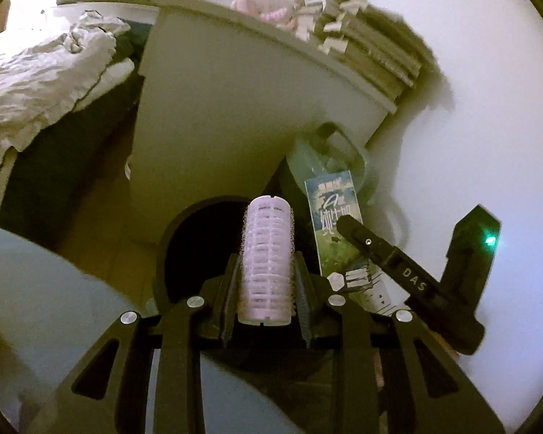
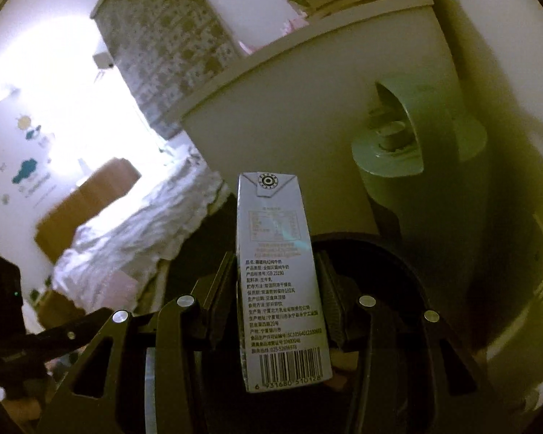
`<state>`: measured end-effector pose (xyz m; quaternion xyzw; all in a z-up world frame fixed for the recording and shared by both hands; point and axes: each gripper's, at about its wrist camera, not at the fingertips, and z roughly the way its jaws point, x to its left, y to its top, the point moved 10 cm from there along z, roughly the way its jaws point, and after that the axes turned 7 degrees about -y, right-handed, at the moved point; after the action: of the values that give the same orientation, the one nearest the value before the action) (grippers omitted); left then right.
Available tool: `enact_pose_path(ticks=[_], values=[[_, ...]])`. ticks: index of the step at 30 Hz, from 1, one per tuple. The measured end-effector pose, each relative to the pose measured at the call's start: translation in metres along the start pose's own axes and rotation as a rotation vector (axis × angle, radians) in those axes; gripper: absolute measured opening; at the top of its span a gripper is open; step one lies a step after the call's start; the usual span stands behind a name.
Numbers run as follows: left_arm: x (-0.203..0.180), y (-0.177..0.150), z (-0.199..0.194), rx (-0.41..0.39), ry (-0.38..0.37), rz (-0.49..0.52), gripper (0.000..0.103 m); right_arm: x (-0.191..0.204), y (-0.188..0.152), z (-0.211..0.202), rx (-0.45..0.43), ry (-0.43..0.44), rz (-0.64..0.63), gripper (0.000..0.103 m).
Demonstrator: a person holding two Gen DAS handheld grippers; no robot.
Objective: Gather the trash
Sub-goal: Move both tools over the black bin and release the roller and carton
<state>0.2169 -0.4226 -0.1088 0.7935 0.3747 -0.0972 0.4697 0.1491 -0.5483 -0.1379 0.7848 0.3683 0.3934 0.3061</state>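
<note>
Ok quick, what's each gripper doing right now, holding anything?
Left gripper: shut on the pink hair roller.
Right gripper: shut on the milk carton.

My left claw grips a pink hair roller above the dark bin; my right claw pinches a milk carton alongside.

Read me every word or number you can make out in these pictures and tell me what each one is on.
"DAS": on the right hand-held gripper, white letters on its finger.
"6 931680 510128": under the barcode on the milk carton.
"GB 25190": on the carton's side panel.
Other carton print, front lettering included: Chinese, too small to read.
Pink hair roller: markings blurred.
</note>
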Motion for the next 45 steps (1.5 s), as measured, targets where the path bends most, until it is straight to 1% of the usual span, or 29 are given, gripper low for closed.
enact_pose_path(ticks=[3,6,7,15,18,19,20,21,22,23,28,29,31,37,40,41,42,43,45], values=[[0.0,-0.003,0.016,0.029,0.013,0.01,0.029,-0.008,-0.002,0.011,0.026,-0.011,0.023,0.045],[0.0,-0.005,0.029,0.045,0.022,0.01,0.029,-0.012,-0.004,0.011,0.034,-0.016,0.046,0.045],[0.001,-0.006,0.031,0.049,0.025,0.01,0.029,-0.02,-0.009,0.004,0.033,-0.017,0.049,0.045],[0.004,-0.01,0.043,0.072,0.039,0.006,0.029,-0.022,-0.011,0.003,0.05,-0.014,0.07,0.045],[0.003,-0.011,0.046,0.082,0.05,0.022,0.032,-0.021,-0.012,0.001,0.05,-0.01,0.079,0.046],[0.002,-0.012,0.046,0.084,0.051,0.034,0.038,-0.022,-0.013,0.001,0.051,-0.009,0.082,0.052],[0.0,-0.012,0.045,0.082,0.058,0.048,0.053,-0.022,-0.013,0.001,0.05,-0.012,0.085,0.058],[-0.001,-0.011,0.043,0.072,0.067,0.058,0.063,-0.024,-0.013,0.001,0.045,-0.016,0.093,0.065],[-0.002,-0.009,0.04,0.052,0.078,0.066,0.08,-0.025,-0.011,0.001,0.036,-0.015,0.104,0.067],[-0.002,-0.007,0.037,0.036,0.086,0.071,0.085,-0.024,-0.01,-0.002,0.032,-0.014,0.107,0.067],[-0.007,-0.005,0.02,0.019,0.089,0.058,0.086,-0.028,-0.012,0.0,0.036,-0.027,0.118,0.069],[-0.008,-0.005,0.015,0.014,0.09,0.054,0.089,-0.028,-0.012,-0.001,0.038,-0.028,0.12,0.069],[-0.01,-0.006,0.002,-0.003,0.092,0.047,0.093,-0.028,-0.014,0.0,0.043,-0.031,0.12,0.07],[-0.007,-0.025,-0.071,-0.063,0.123,0.022,0.093,-0.022,-0.025,-0.001,0.064,-0.043,0.091,0.07],[0.01,-0.04,-0.125,-0.11,0.165,-0.012,0.094,-0.013,-0.034,-0.004,0.082,-0.042,0.054,0.07],[0.021,-0.047,-0.152,-0.134,0.193,-0.028,0.094,-0.009,-0.038,-0.006,0.089,-0.038,0.039,0.07],[0.027,-0.05,-0.167,-0.149,0.207,-0.037,0.094,-0.003,-0.042,-0.008,0.094,-0.032,0.023,0.07],[0.04,-0.057,-0.195,-0.178,0.234,-0.051,0.094,0.004,-0.048,-0.011,0.099,-0.022,0.0,0.07],[0.064,-0.065,-0.236,-0.218,0.288,-0.075,0.094,0.02,-0.057,-0.018,0.104,0.002,-0.047,0.07]])
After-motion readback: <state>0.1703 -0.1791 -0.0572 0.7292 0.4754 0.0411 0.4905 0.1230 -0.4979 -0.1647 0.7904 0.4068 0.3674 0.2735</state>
